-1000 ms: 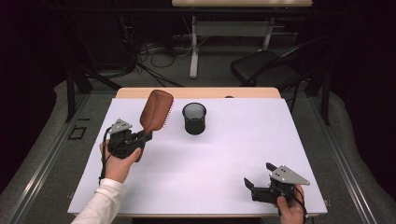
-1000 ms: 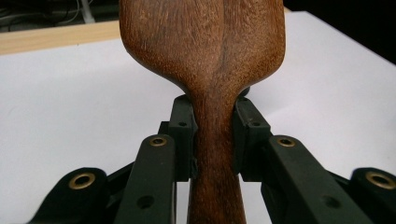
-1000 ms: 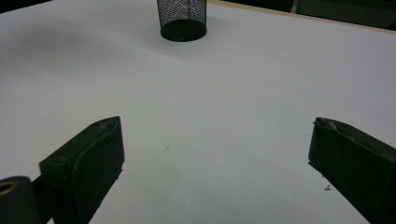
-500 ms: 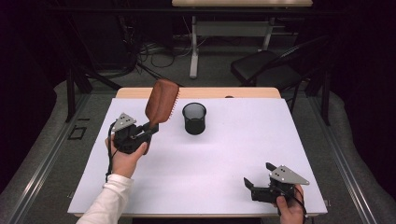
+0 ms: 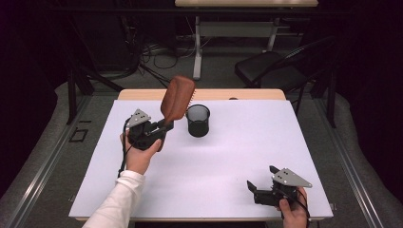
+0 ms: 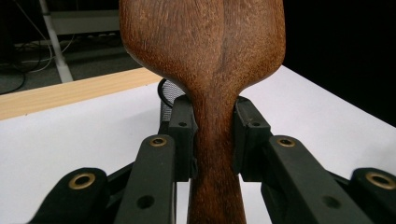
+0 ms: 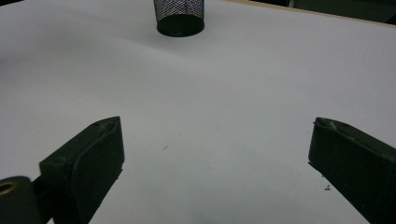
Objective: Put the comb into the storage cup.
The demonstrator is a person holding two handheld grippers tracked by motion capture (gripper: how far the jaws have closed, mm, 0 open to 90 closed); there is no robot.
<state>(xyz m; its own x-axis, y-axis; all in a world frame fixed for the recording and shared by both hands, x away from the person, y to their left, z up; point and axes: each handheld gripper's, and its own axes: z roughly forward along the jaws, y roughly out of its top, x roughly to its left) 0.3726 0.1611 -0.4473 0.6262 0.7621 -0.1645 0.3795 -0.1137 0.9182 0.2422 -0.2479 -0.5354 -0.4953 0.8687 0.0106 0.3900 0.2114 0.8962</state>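
**One brush, one cup, no lettering**

The left gripper (image 5: 164,127) clamps the neck of one wooden hairbrush (image 5: 177,99), lifted just beside one black mesh cup (image 5: 197,120). The right gripper (image 5: 259,183) rests wide, well apart. Nothing carries readable writing.

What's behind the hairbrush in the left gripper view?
The black mesh cup peeks out left of the hairbrush handle, on the white table. Most of the cup is covered, its inside too.
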